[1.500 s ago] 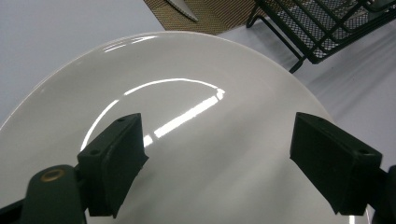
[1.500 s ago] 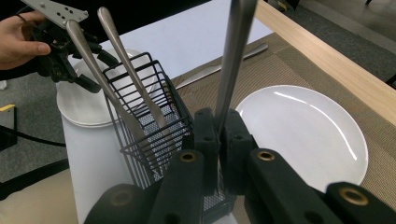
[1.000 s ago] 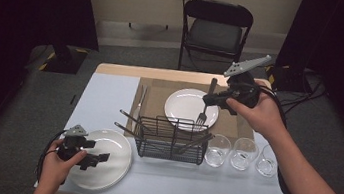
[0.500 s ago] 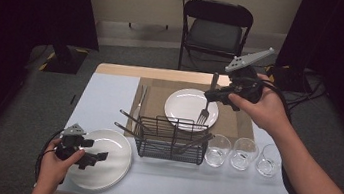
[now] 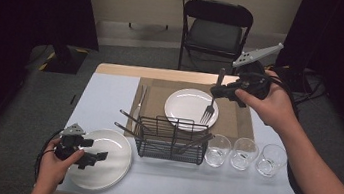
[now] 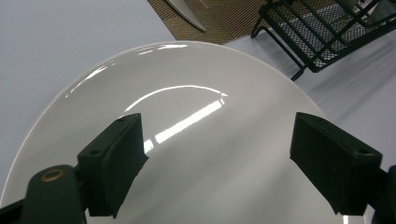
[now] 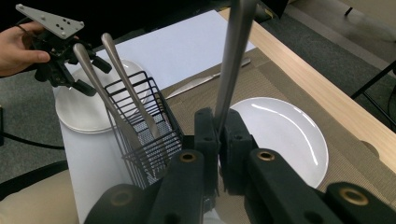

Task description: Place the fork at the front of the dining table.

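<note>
My right gripper [image 5: 220, 90] is shut on the handle of a steel fork [image 5: 208, 112], which hangs tines down above the white plate [image 5: 183, 109] on the brown placemat [image 5: 242, 124]. In the right gripper view the jaws [image 7: 218, 135] pinch the fork handle [image 7: 232, 70] over that plate [image 7: 285, 135]. My left gripper [image 5: 87, 154] hovers open over a second white plate [image 5: 110, 167] at the near left. Its pads [image 6: 122, 147] stand wide apart above the plate [image 6: 187, 84] with nothing between them.
A black wire basket [image 5: 172, 140] with several utensils stands mid-table, handles sticking out to the left. Three clear glasses [image 5: 243, 153] line up to its right. A knife [image 5: 140, 104] lies on the placemat's left side. A folding chair [image 5: 216, 30] stands beyond the table.
My right gripper has shifted slightly right and toward the far side with the fork in it. The left gripper has kept still over its plate.
</note>
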